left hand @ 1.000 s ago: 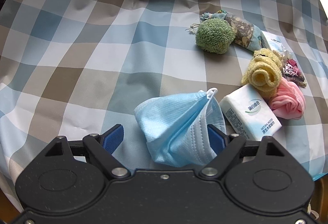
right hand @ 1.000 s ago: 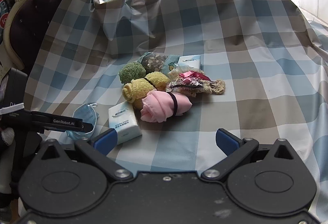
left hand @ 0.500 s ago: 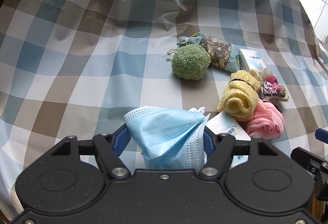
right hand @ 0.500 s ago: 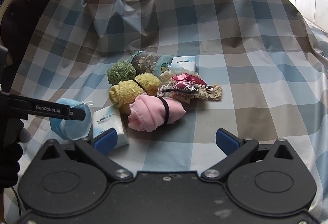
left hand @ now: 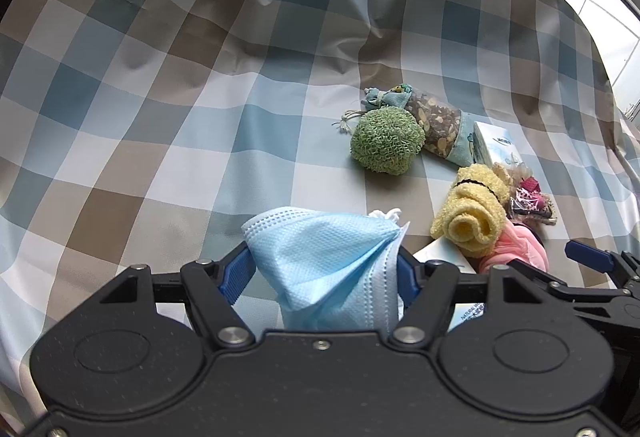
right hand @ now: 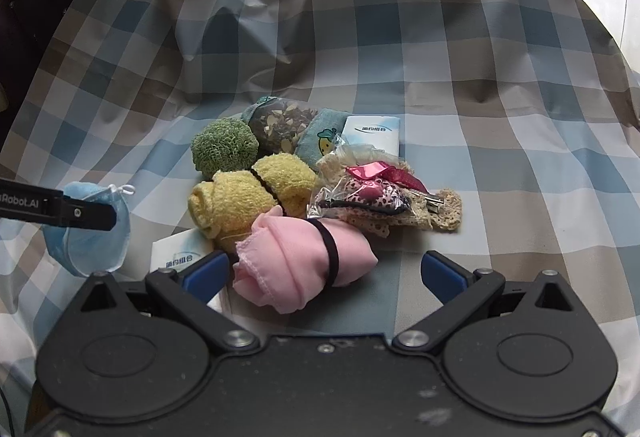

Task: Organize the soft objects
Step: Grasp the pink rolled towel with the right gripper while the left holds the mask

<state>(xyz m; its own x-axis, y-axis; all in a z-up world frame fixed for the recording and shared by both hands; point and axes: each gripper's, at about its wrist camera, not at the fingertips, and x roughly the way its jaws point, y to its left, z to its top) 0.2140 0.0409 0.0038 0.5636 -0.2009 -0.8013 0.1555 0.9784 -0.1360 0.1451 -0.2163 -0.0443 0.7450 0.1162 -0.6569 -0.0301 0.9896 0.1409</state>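
While both hand-held grippers hang over the checked cloth [right hand: 500, 125], the count reads as follows.
Left hand-held gripper [left hand: 326, 269]: its jaws have just been closing and now pinch 1 blue face mask [left hand: 332, 265] between the blue pads, the mask bunched and lifted off the cloth.
Right hand-held gripper [right hand: 324, 273]: jaws spread wide, holding nothing; 1 pink rolled cloth [right hand: 300, 261] lies between them, banded in black, untouched by the pads.
Yellow rolled towels: 1 [right hand: 248, 201], banded in black, touching the pink roll.
Green knitted balls: 1 [right hand: 224, 149], behind the yellow towel.
Tissue packs: 2, 1 near the left pad [right hand: 180, 257], 1 at the back [right hand: 372, 137].
Sachets of dried bits: 1 [right hand: 284, 129], beside the green ball.
Clear bags with pink ribbon: 1 [right hand: 368, 193], lying on lace.
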